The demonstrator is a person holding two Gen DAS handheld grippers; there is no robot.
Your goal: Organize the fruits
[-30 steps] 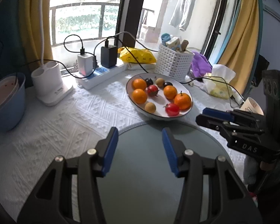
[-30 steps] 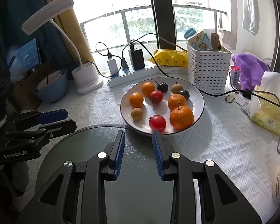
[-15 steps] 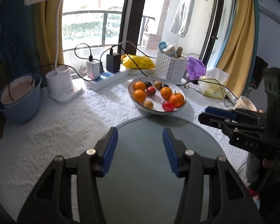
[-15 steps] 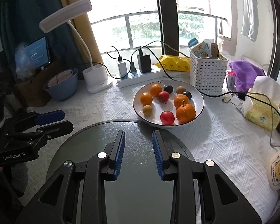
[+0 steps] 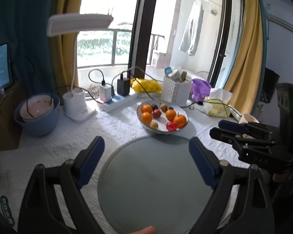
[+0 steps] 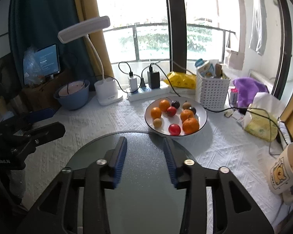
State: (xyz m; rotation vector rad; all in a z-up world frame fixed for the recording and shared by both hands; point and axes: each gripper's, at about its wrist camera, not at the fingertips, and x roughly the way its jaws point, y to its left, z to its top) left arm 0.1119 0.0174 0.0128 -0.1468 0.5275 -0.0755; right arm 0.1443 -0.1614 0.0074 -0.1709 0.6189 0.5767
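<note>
A white plate [image 5: 162, 125] [image 6: 199, 110] near the back of the table holds several fruits: oranges [image 6: 190, 125], red tomatoes [image 6: 174, 129], dark plums [image 6: 175, 104] and small brown fruits [image 6: 157, 122]. In front of it lies a bare grey round disc [image 5: 156, 185] [image 6: 87, 154]. My left gripper [image 5: 145, 144] hovers over the disc, its jaws opening wide with nothing between them. My right gripper [image 6: 145, 143] also hangs above the disc, well short of the plate; its jaws are opening and hold nothing. Each gripper shows at the side of the other's view.
On the white textured cloth stand a white desk lamp [image 6: 105, 91], a blue bowl [image 6: 72, 95], a power strip with chargers [image 6: 146, 91], a white basket [image 6: 213, 91], a tissue pack [image 6: 261, 120] and a bear mug [image 6: 283, 173]. Cables run past the plate's right side.
Both grippers have pulled back and risen, so the fruit plate looks smaller and farther. The left jaws have spread wide apart; the right jaws have parted somewhat.
</note>
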